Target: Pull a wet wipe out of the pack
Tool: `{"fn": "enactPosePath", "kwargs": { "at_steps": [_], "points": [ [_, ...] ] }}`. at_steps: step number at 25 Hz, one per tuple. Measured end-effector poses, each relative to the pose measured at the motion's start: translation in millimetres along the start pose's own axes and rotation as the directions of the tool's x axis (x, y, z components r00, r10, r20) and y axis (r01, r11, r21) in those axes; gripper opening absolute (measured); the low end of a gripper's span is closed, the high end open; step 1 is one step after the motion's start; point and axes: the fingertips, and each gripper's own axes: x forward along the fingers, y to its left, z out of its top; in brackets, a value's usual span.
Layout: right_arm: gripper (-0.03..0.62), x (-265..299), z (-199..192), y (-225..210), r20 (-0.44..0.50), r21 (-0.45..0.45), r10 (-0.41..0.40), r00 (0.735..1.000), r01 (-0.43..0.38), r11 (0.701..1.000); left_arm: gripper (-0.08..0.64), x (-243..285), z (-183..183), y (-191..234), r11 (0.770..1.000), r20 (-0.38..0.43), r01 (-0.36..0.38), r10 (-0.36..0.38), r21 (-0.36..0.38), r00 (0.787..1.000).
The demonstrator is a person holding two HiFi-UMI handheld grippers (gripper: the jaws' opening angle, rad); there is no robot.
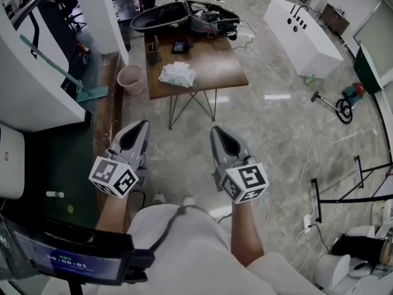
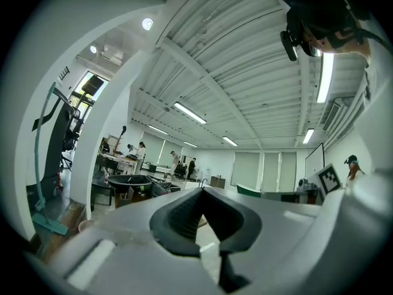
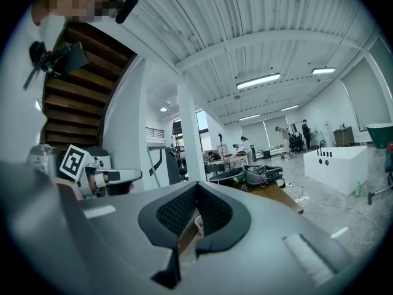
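Head view: the left gripper (image 1: 142, 123) and right gripper (image 1: 216, 129) are held side by side, jaws together and empty. Well ahead of both, the wipe pack (image 1: 177, 74) lies on a table (image 1: 215, 63), its long axis across their line and its print illegible. A bin (image 1: 129, 78) stands ahead-left and a case (image 1: 184, 14) lies beyond.

Left gripper view: the tips meet on nothing.

Right gripper view: the same, with the table ahead.
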Motion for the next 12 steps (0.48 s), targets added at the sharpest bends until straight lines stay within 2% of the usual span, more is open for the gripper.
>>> {"fn": "enactPosePath", "kwargs": {
  "at_steps": [3, 12],
  "points": [
    [0.008, 0, 1, -6, -0.001, -0.010, -0.006, 1.000, 0.006, 1.000, 0.006, 0, -1, -2, 1.000, -0.003, -0.028, 0.028, 0.002, 1.000],
    [0.008, 9, -12, -21, -0.050, -0.019, 0.052, 0.997, -0.053, 0.998, 0.006, 5, -13, -8, 0.997, 0.000, -0.077, 0.077, 0.008, 0.997]
  ]
}}
